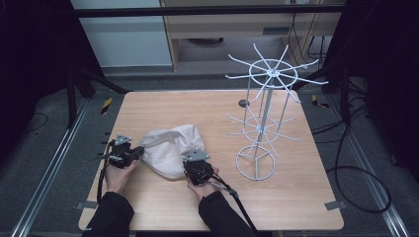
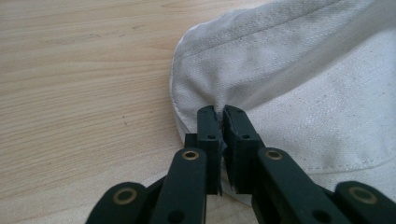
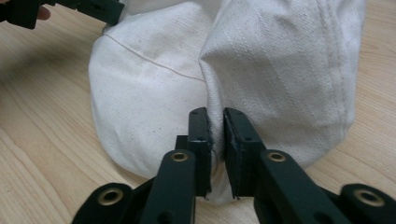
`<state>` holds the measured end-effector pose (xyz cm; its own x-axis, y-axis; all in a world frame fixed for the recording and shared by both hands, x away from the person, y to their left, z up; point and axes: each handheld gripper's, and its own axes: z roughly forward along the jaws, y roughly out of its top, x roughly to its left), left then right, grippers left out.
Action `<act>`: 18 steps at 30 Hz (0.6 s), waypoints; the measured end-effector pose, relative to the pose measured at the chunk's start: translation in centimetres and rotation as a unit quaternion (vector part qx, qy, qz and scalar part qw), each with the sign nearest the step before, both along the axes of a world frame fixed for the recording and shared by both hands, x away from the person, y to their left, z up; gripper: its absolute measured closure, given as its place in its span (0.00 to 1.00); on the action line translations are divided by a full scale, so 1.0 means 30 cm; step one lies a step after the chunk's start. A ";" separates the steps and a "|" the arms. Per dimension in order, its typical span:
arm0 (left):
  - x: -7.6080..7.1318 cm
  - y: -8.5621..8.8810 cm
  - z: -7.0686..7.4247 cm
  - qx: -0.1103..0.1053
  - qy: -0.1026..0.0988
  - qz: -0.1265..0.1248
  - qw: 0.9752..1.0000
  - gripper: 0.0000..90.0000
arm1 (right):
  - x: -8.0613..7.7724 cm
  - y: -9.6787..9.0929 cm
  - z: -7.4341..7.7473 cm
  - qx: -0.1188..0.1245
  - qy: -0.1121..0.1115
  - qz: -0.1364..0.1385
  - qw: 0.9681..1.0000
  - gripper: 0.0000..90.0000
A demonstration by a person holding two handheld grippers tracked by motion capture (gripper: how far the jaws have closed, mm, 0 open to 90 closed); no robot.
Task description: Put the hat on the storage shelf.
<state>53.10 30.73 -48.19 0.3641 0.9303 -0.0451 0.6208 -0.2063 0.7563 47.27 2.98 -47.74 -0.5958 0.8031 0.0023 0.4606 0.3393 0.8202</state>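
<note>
From the high view, a cream cloth bag [image 1: 170, 150] lies crumpled on the near-left of the wooden desk [image 1: 276, 197], with a white wire rack [image 1: 264, 116] standing to its right, its 2 tiers of spokes thin and hard to count. The left claw [image 1: 136, 154] meets the bag's left edge and the right claw [image 1: 193, 160] its near edge, both tips lost against the cloth. In the left gripper view, the left claw [image 2: 223, 122] pinches a stitched fold of the bag [image 2: 303, 93]. In the right gripper view, the right claw [image 3: 215, 128] is clamped on a bag [image 3: 280, 70] pleat.

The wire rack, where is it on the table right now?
In the high view the white wire rack stands upright on the right half of the table, to the right of the white cloth bag and apart from it.
</note>
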 end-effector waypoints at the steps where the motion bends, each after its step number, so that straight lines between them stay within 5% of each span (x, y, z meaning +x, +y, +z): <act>1: -0.001 -0.002 0.002 0.005 0.002 -0.002 1.000 0.98 | -0.001 0.000 0.000 0.001 0.002 0.002 1.000 0.94; 10: -0.028 -0.012 0.019 0.008 -0.002 -0.013 1.000 1.00 | -0.005 -0.031 0.010 0.013 0.001 0.007 1.000 0.95; 18: -0.141 -0.020 0.047 0.000 -0.004 -0.038 0.999 1.00 | -0.015 -0.090 0.006 0.029 0.012 0.003 1.000 0.96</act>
